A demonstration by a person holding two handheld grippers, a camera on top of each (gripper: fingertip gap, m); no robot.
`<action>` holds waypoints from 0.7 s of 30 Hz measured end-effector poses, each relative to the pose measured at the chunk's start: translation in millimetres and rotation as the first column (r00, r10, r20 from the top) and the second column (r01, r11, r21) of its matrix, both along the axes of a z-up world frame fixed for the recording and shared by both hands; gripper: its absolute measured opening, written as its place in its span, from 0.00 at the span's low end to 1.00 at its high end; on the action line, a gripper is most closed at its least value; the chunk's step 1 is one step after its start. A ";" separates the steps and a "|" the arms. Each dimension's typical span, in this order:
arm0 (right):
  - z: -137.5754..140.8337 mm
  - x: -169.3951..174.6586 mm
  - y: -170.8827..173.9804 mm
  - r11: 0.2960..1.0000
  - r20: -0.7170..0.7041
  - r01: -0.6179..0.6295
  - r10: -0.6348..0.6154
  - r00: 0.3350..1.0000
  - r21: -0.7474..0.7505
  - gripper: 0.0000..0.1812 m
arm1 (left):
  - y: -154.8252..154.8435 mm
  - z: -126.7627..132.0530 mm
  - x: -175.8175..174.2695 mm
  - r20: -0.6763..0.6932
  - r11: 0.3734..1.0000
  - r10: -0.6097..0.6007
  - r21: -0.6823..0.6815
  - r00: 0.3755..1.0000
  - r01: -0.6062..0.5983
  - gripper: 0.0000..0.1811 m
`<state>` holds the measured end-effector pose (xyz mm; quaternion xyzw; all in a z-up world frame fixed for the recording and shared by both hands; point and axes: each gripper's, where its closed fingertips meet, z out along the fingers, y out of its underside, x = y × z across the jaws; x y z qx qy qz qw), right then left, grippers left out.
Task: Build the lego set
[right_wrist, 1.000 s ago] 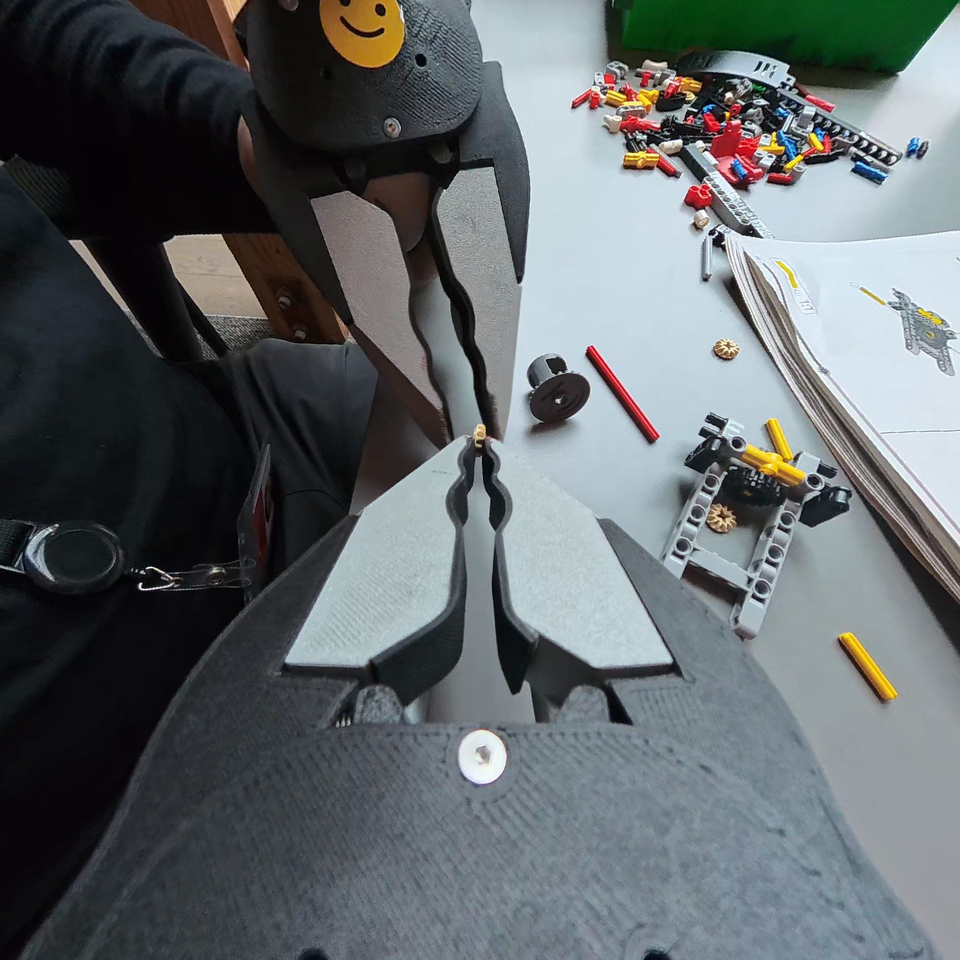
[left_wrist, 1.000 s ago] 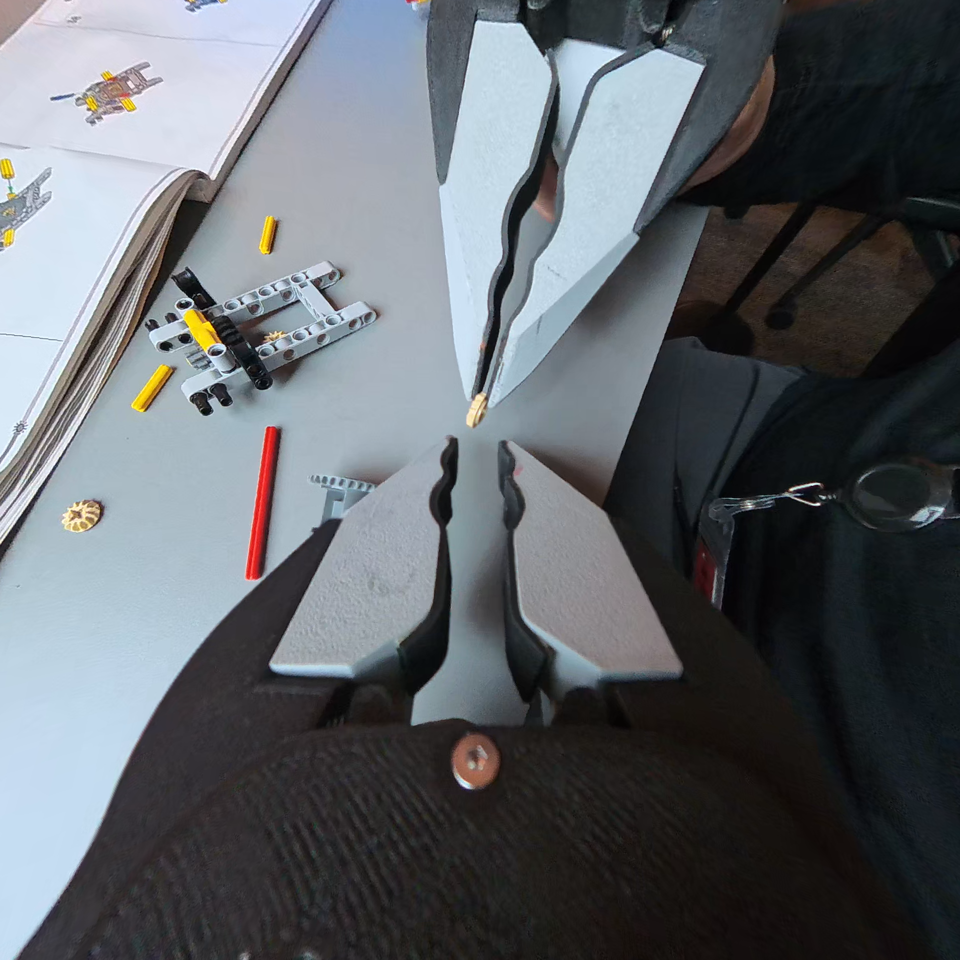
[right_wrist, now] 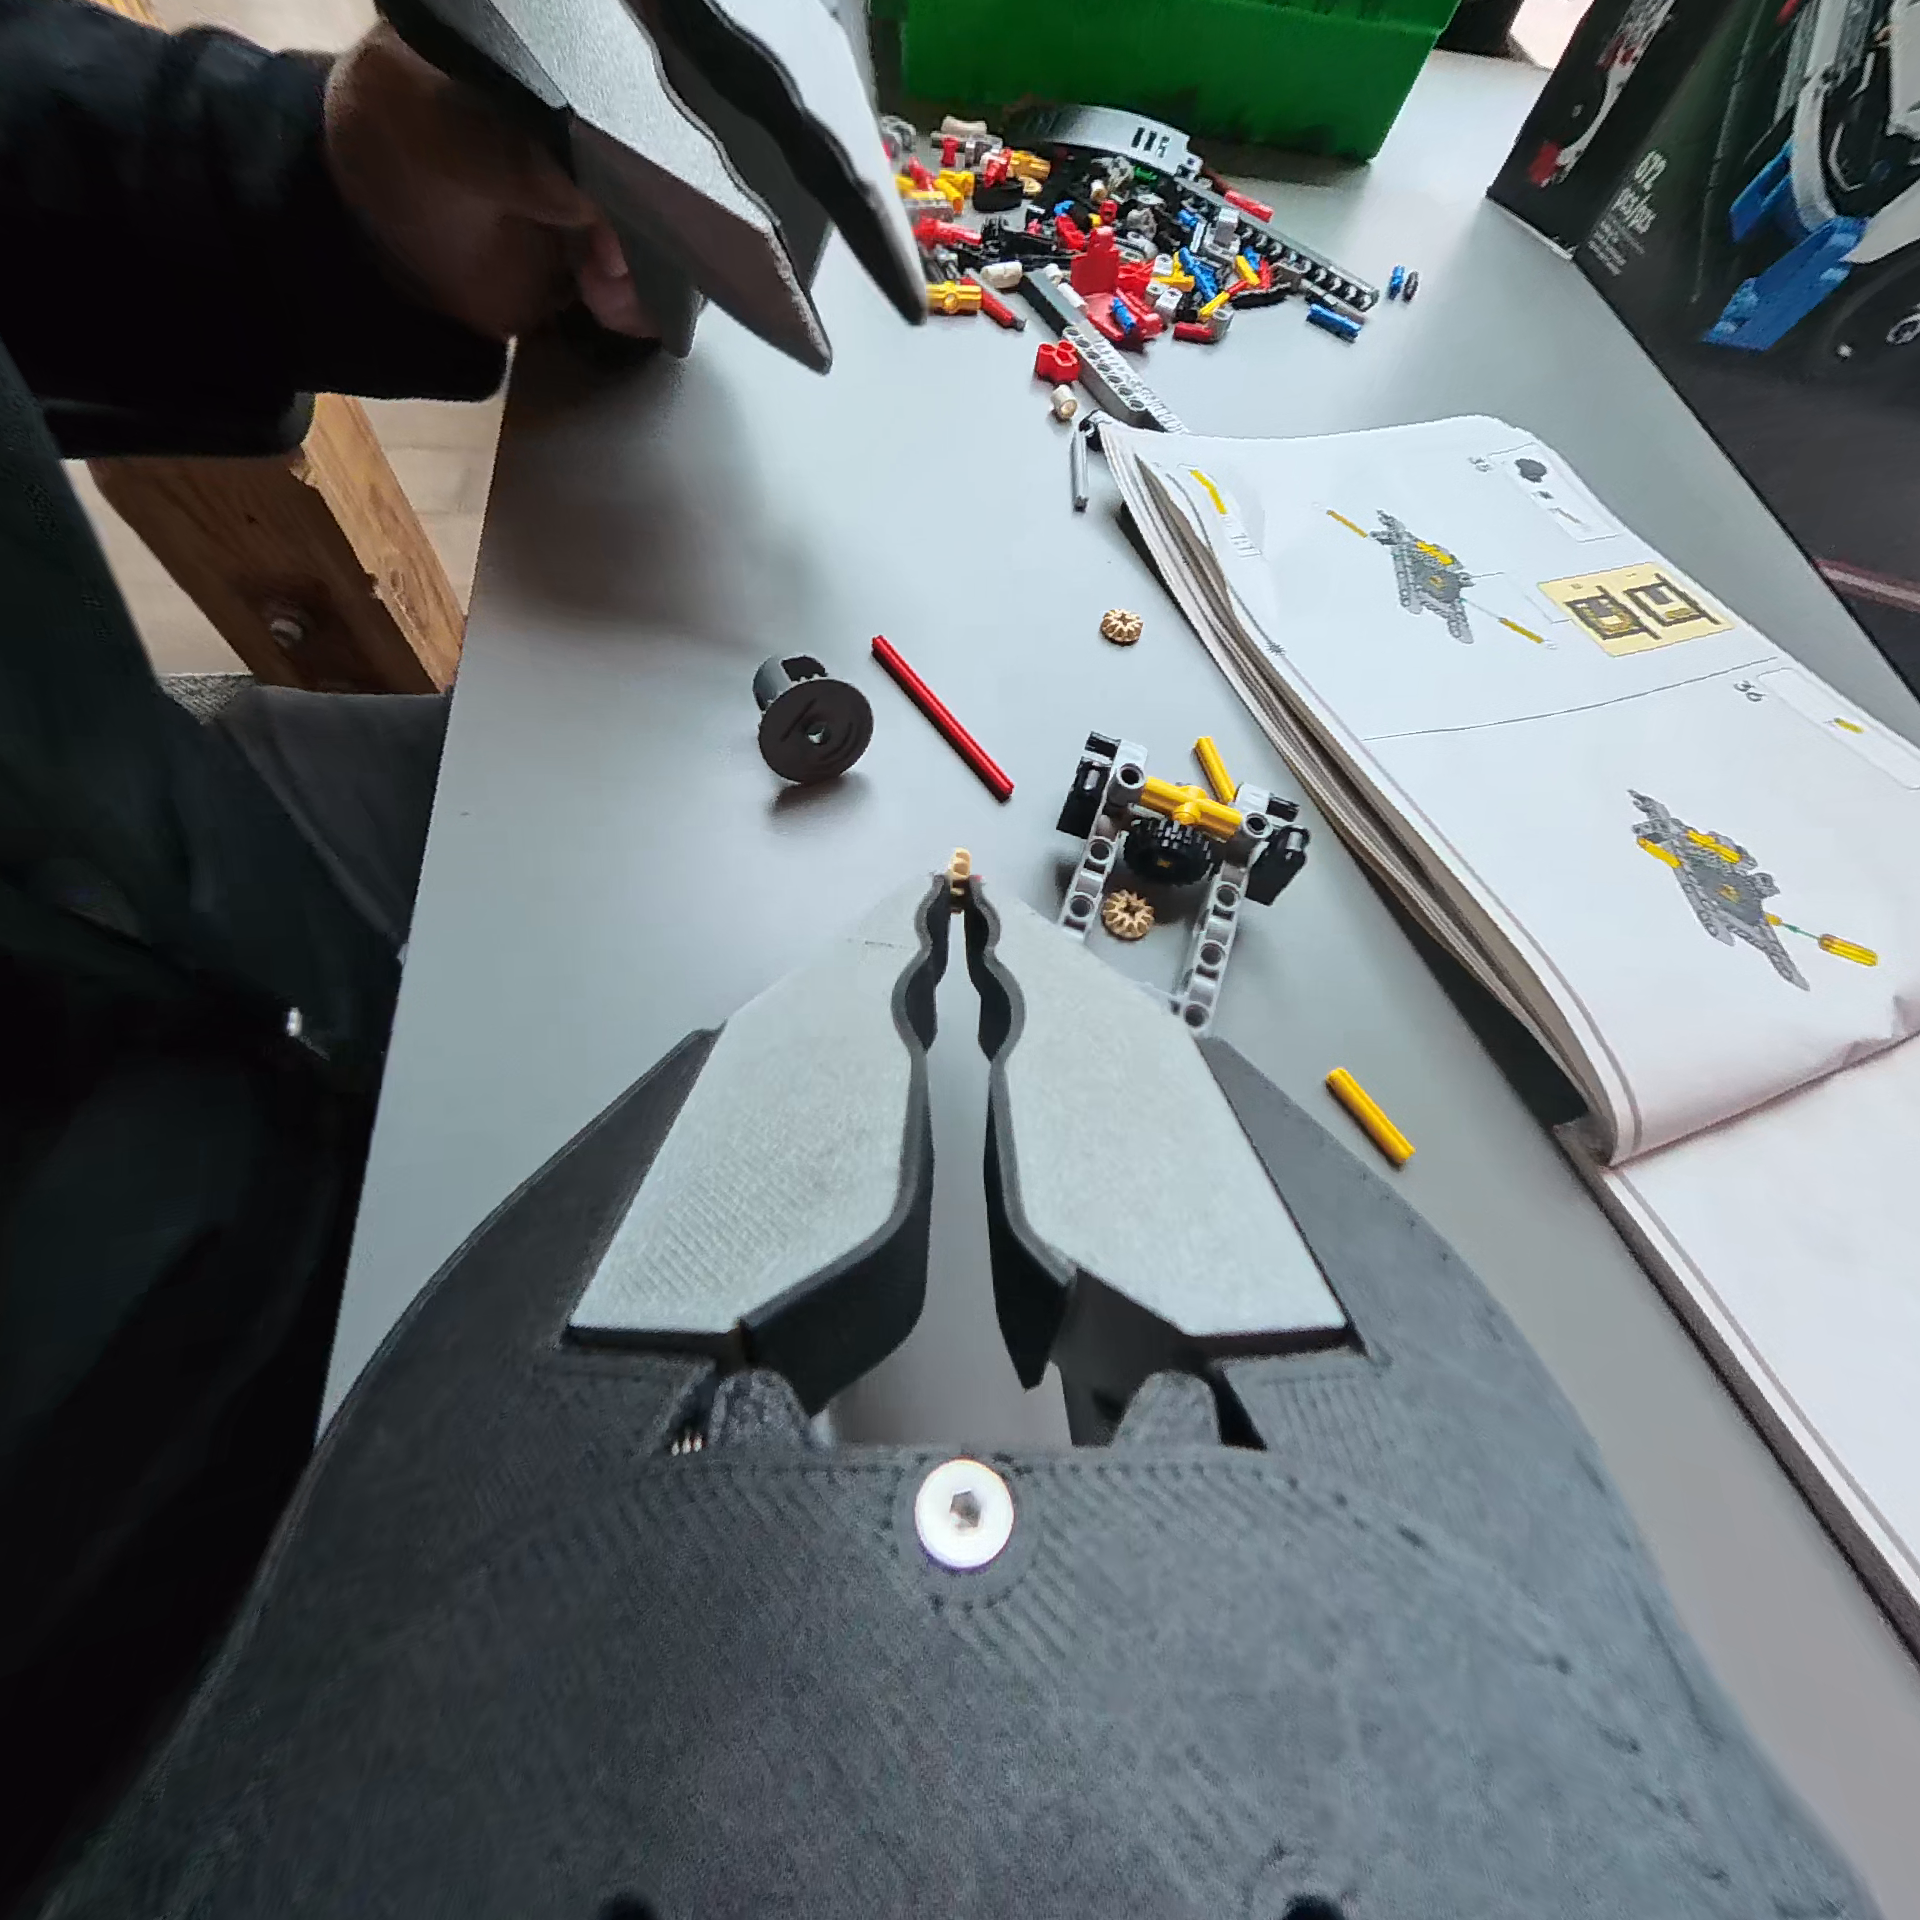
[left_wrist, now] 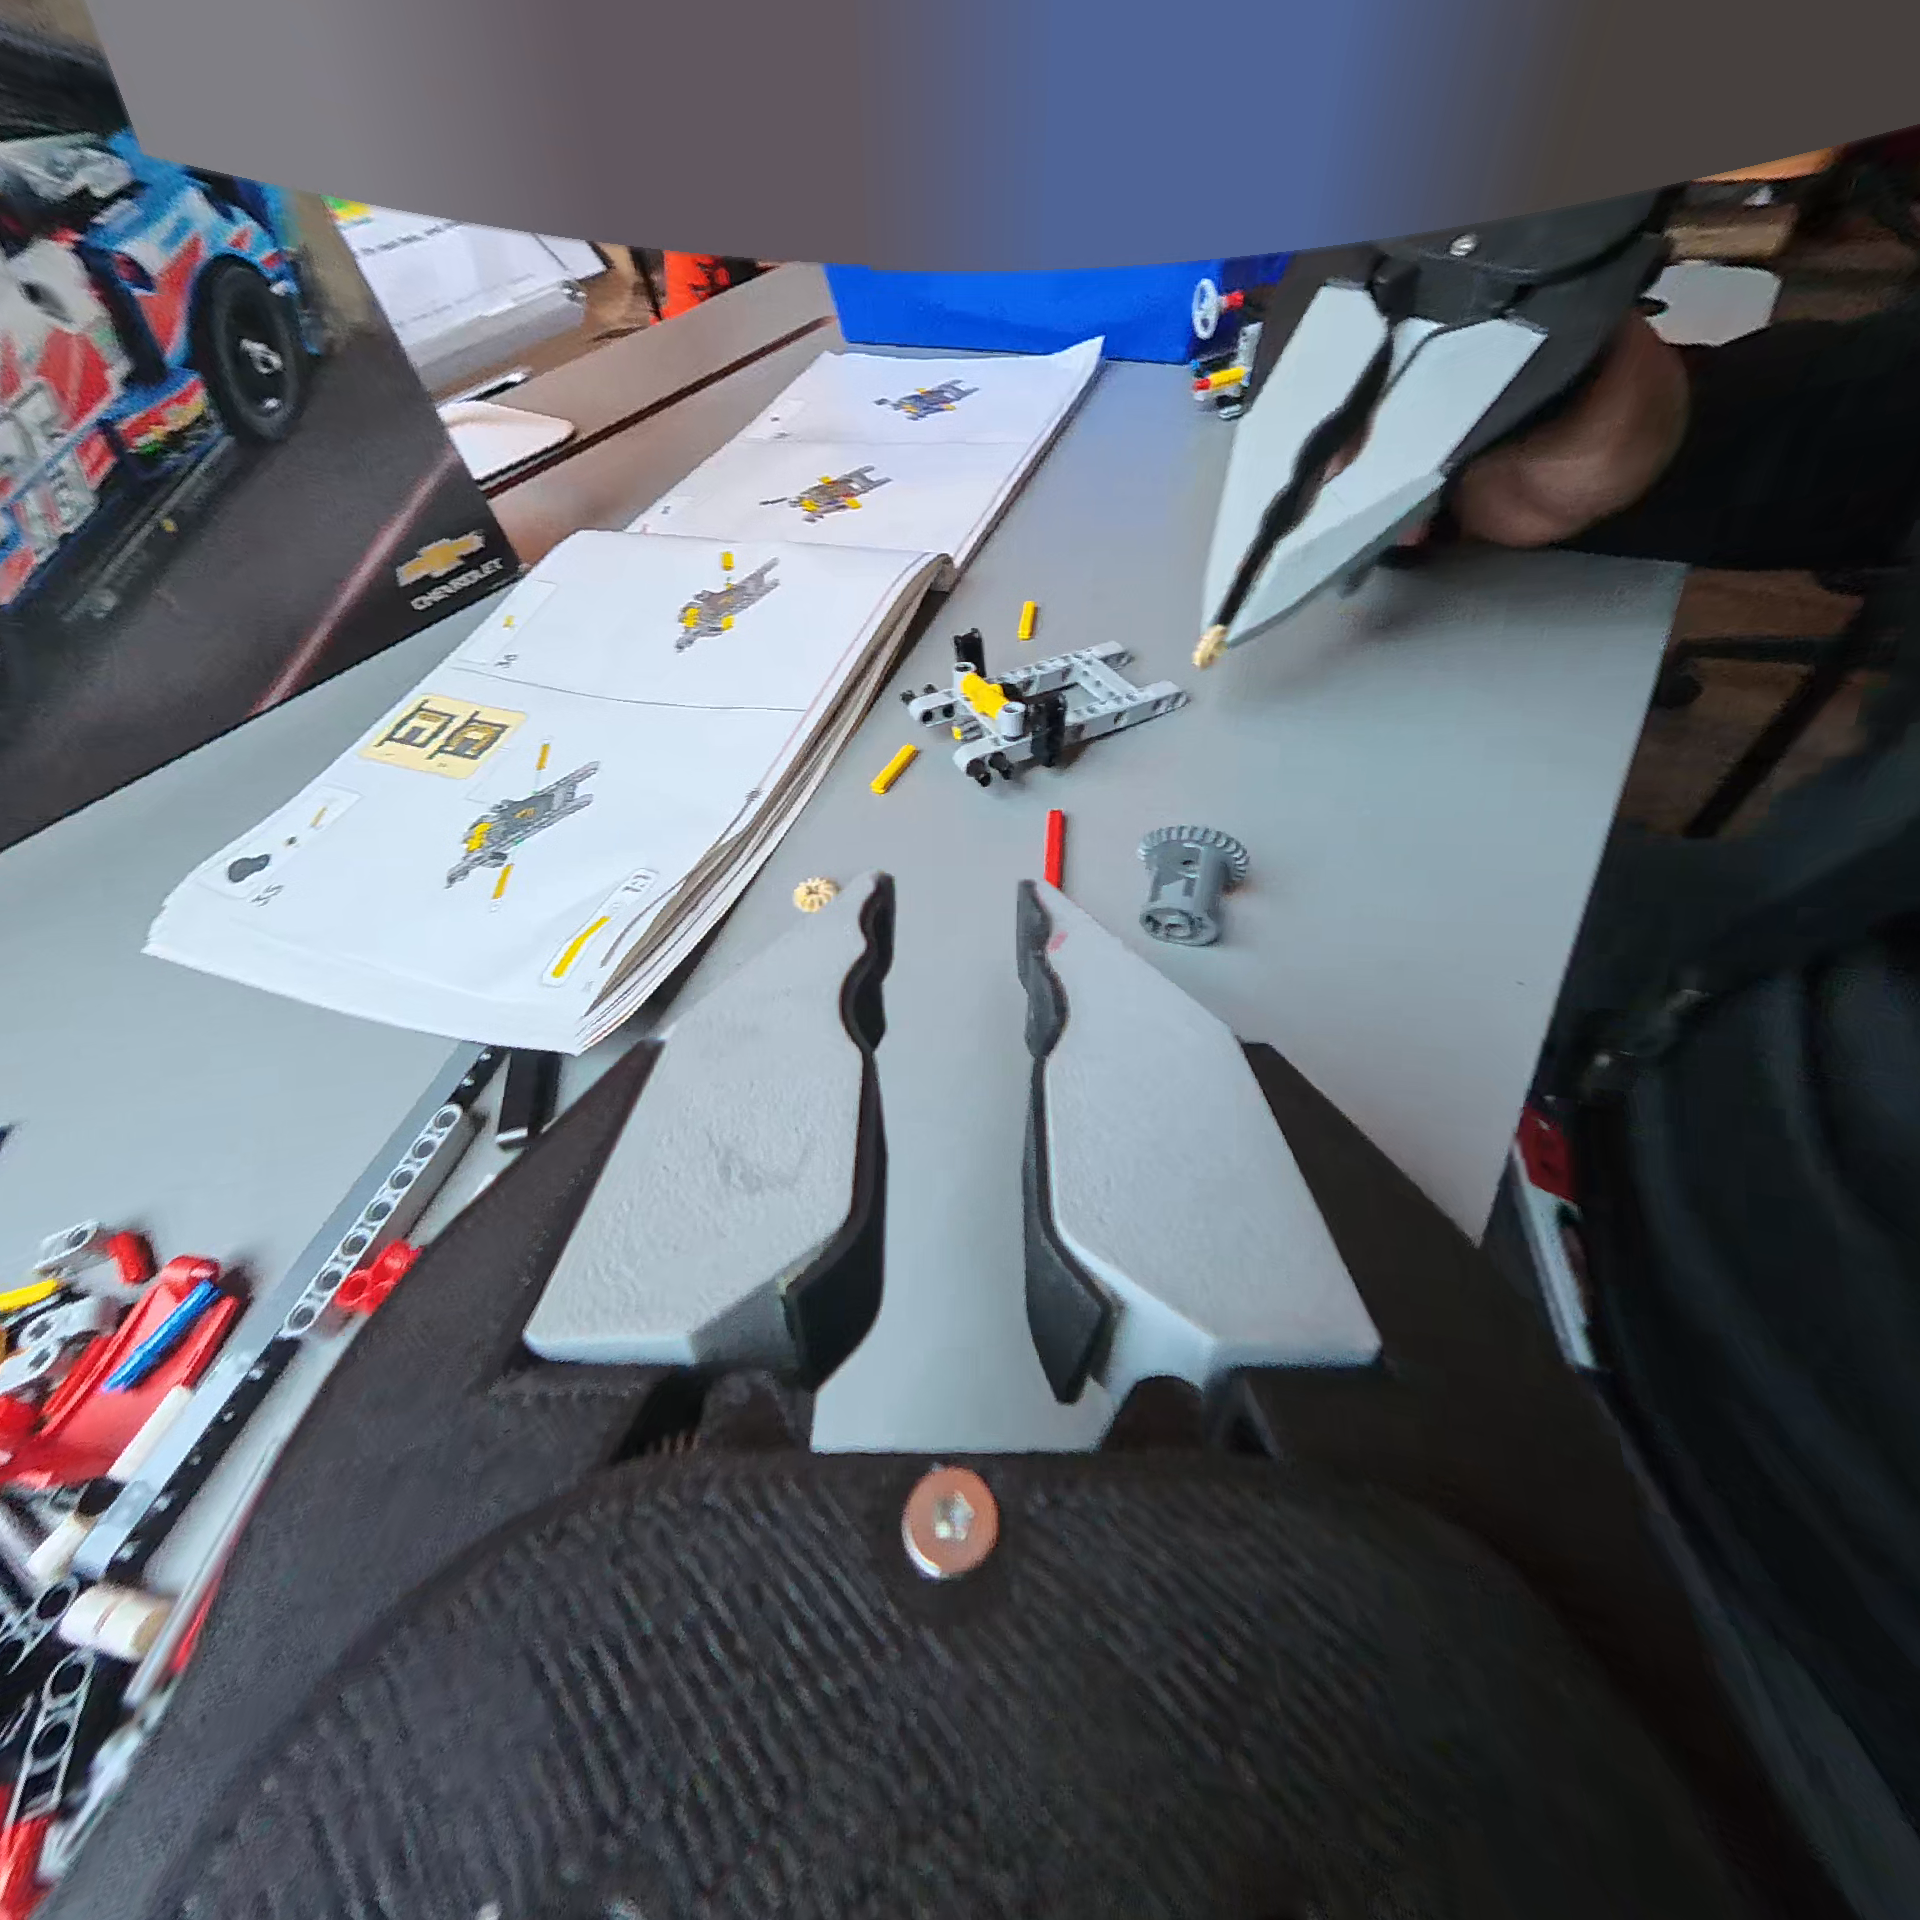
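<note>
My right gripper [right_wrist: 961,896] is shut on a small tan gear [right_wrist: 959,868] and holds it above the grey table, just left of the grey frame assembly [right_wrist: 1174,862] with its yellow and black parts. It also shows in the left wrist view [left_wrist: 1221,629], with the gear [left_wrist: 1205,646] at its tips, right of the assembly [left_wrist: 1039,701]. My left gripper [left_wrist: 954,904] is open and empty, above the table near a red axle [left_wrist: 1055,847]. It hangs at the top of the right wrist view [right_wrist: 868,332]. A second tan gear [right_wrist: 1127,914] lies inside the frame.
A dark grey differential piece [left_wrist: 1190,883], a loose tan gear [left_wrist: 816,894] and yellow axles [left_wrist: 894,769] lie around the assembly. The open instruction booklet [left_wrist: 623,727] lies beside them. A pile of loose parts [right_wrist: 1122,249], a green bin [right_wrist: 1143,62] and the set's box [right_wrist: 1766,156] stand farther off. The grippers' ends are close to 15 centimetres from one another. From the right gripper's tips to the red axle [left_wrist: 1055,847] is close to 8 centimetres. My right wrist view [right_wrist: 978,766] looks at it from another angle.
My left gripper has pulled back from the right one and opened wider. The two no longer meet tip to tip. The right gripper still holds the tan gear.
</note>
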<state>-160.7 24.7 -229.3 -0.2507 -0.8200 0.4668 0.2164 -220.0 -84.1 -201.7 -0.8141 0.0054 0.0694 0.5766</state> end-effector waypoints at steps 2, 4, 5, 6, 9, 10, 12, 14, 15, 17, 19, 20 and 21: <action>3.0 -2.6 1.0 1.000 -0.016 0.003 -0.003 1.000 -0.008 0.00 | 1.3 0.8 0.1 0.016 1.000 -0.014 0.007 1.000 0.014 0.11; 6.7 -5.1 2.1 1.000 -0.033 0.004 -0.005 0.999 -0.018 0.00 | 1.5 3.7 -3.8 0.014 1.000 0.002 0.026 1.000 -0.002 0.11; 8.7 -6.6 3.3 1.000 -0.042 0.007 -0.008 0.999 -0.024 0.00 | 1.7 5.1 -5.5 0.011 0.999 0.010 0.036 1.000 -0.010 0.11; 10.5 -8.1 4.8 0.999 -0.049 0.011 -0.012 0.999 -0.031 0.00 | 2.0 5.9 -6.5 0.010 0.999 0.013 0.041 1.000 -0.013 0.11; 13.6 -12.5 9.6 0.998 -0.047 0.025 -0.027 0.999 -0.057 0.00 | 3.3 4.4 -8.1 0.017 0.999 0.016 0.032 1.000 -0.016 0.11; 14.0 -13.5 10.8 0.998 -0.045 0.028 -0.031 0.999 -0.063 0.00 | 3.7 4.0 -8.3 0.018 0.999 0.015 0.029 1.000 -0.015 0.12; 14.3 -14.3 11.7 0.997 -0.044 0.029 -0.031 0.999 -0.066 0.00 | 4.0 3.6 -8.6 0.018 1.000 0.016 0.026 1.000 -0.016 0.12; 13.9 -14.1 11.3 0.998 -0.044 0.027 -0.030 0.999 -0.063 0.00 | 4.2 3.5 -8.5 0.021 1.000 0.014 0.025 1.000 -0.015 0.12; 14.4 -14.0 11.1 0.998 -0.048 0.026 -0.029 0.998 -0.063 0.00 | 4.1 3.5 -8.4 0.022 1.000 0.013 0.025 1.000 -0.014 0.12; 14.9 -13.6 10.8 0.998 -0.050 0.025 -0.028 0.998 -0.064 0.00 | 4.0 3.8 -8.3 0.021 1.000 0.013 0.027 1.000 -0.013 0.12; 15.2 -13.2 10.6 0.998 -0.052 0.024 -0.027 0.998 -0.064 0.00 | 3.9 4.1 -8.0 0.016 0.999 0.013 0.029 1.000 -0.014 0.12; 15.4 -13.1 10.4 0.998 -0.054 0.024 -0.027 0.998 -0.062 0.00 | 4.0 4.1 -7.9 0.014 1.000 0.013 0.028 1.000 -0.014 0.12; 15.2 -12.9 10.1 0.998 -0.055 0.023 -0.026 0.998 -0.060 0.00 | 4.1 3.8 -7.9 0.013 1.000 0.013 0.026 1.000 -0.014 0.12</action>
